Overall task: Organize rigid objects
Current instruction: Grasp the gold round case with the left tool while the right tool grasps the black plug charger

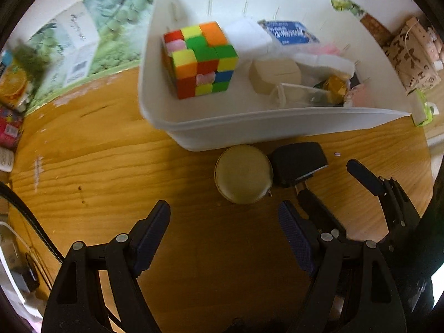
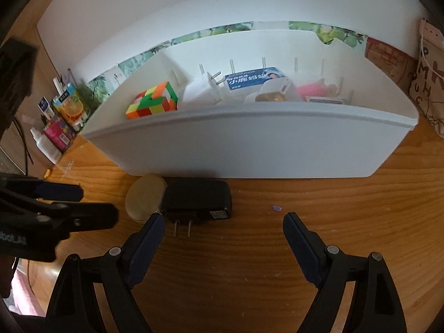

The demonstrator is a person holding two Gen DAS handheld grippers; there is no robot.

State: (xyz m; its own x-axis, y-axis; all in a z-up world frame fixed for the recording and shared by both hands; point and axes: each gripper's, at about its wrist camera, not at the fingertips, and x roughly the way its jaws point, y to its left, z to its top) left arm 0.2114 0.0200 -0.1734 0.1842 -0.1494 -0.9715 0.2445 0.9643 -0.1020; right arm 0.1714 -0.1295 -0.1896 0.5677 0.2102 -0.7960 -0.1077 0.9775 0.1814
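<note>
**Observer:** How far along are you?

**Operator:** Most of it looks sorted. The white plastic bin [image 1: 249, 133] ahead of both grippers already holds a multicoloured puzzle cube [image 1: 201, 58], a white plug adapter [image 2: 204, 90], a blue-and-white printed box [image 1: 288, 32], a beige rounded case [image 1: 273, 76] and some smaller bits I can't make out.

**Observer:** What's left?

**Operator:** Two things on the wooden surface [image 1: 111, 172], I judge. A round olive-tan zip case [image 1: 244, 173] lies just ahead of my left gripper [image 1: 224, 216], a little right of its centre line. Touching it is a black power adapter with two metal prongs [image 2: 198, 201], just ahead of my right gripper [image 2: 223, 226] and nearer its left finger, prongs pointing back at me. Both sit against the bin's front wall.

**Observer:** Holding anything?

**Operator:** No. Both grippers have their jaws spread wide with nothing between the pads, hovering above the surface.

**Observer:** Next move?

**Operator:** Probably left takes the round case, right takes the adapter. They're touching, so the grippers could crowd each other.
</note>
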